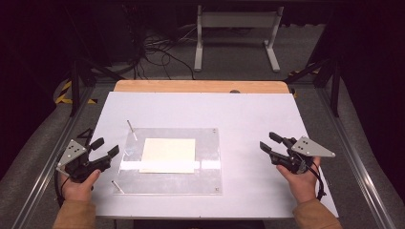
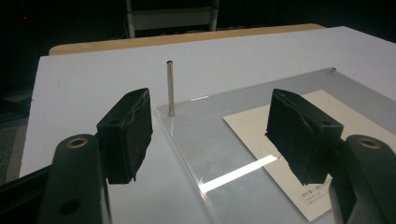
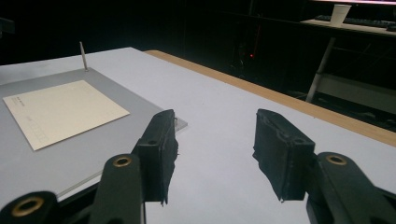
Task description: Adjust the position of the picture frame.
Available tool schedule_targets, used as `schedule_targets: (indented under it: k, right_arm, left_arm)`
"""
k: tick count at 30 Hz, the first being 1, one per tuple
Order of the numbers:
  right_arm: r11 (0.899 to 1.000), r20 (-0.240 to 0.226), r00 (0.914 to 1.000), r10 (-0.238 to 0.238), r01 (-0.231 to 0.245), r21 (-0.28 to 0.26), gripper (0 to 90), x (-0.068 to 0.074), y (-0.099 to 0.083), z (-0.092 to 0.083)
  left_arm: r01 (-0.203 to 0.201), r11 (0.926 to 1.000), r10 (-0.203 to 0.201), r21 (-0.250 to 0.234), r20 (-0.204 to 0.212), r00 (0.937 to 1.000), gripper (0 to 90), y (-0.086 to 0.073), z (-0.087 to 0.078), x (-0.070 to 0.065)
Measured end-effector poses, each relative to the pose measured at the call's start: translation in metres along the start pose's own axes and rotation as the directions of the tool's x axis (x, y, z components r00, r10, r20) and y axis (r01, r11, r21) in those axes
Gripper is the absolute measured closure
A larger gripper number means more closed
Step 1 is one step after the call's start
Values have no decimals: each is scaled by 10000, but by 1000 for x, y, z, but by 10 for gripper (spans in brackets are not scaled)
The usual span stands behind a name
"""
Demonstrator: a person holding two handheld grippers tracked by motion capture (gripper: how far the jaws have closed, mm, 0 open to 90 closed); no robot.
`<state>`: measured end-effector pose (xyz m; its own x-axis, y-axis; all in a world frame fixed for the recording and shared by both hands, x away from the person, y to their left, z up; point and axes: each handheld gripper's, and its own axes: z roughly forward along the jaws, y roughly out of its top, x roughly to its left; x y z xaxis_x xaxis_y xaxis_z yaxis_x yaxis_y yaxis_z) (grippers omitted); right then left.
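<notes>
While two pins (image 1: 130,125) stand, one card (image 1: 168,154) lies.

A cream card (image 1: 168,155) is lying under a clear plate (image 1: 210,179), which is showing grey against the white board (image 1: 248,114). Silver pins (image 2: 171,87) are standing at the plate's corners, a tan wooden edge (image 1: 200,86) is showing behind, and both grippers (image 1: 106,148) (image 1: 268,141) are showing black jaws with grey plates.

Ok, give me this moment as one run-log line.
left gripper: open, empty, beside clear plate | right gripper: open, empty, right of plate | card: flat on plate, untouched | pins: upright
</notes>
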<state>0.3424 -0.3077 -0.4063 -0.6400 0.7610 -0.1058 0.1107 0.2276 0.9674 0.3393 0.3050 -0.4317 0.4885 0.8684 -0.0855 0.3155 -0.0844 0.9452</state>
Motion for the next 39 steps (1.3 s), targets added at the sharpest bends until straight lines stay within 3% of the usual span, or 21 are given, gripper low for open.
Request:
schedule_targets:
  k: [10,14,17,20,23,28,34,36,39]
  right_arm:
    - [10000,-3,10000,90,-90,41,477,-1,0,-3]
    - [9998,-72,9998,165,-164,100,477,-1,0,-4]
    - [9984,-330,9979,562,-560,55,477,-1,0,-6]
    - [9988,-419,9980,474,-468,149,478,1,1,-7]
    - [9986,-494,9975,496,-485,216,478,1,1,-9]
    - [9973,-720,9948,725,-712,205,478,3,1,-13]
    - [9971,-842,9937,742,-723,256,477,4,0,-17]
    - [9965,-914,9927,789,-759,357,477,4,-1,-18]
    - [9964,-905,9928,782,-748,409,477,5,-2,-19]
  left_arm:
    - [-149,9997,141,205,405,9991,328,9,3,-4]
    - [-123,9994,111,316,384,9992,328,13,5,-4]
    - [-217,9984,186,528,587,9981,333,16,8,-3]
    - [-335,9966,289,753,613,9977,351,20,10,-2]
    - [-309,9930,267,1143,376,9989,411,23,11,1]
    - [276,9681,-398,2491,443,9982,630,22,19,6]
    - [852,9372,-1051,3383,408,9936,872,18,29,13]
    - [1111,9270,-1398,3582,550,9887,896,16,31,16]
    - [1237,9124,-1610,3901,644,9848,899,13,36,20]
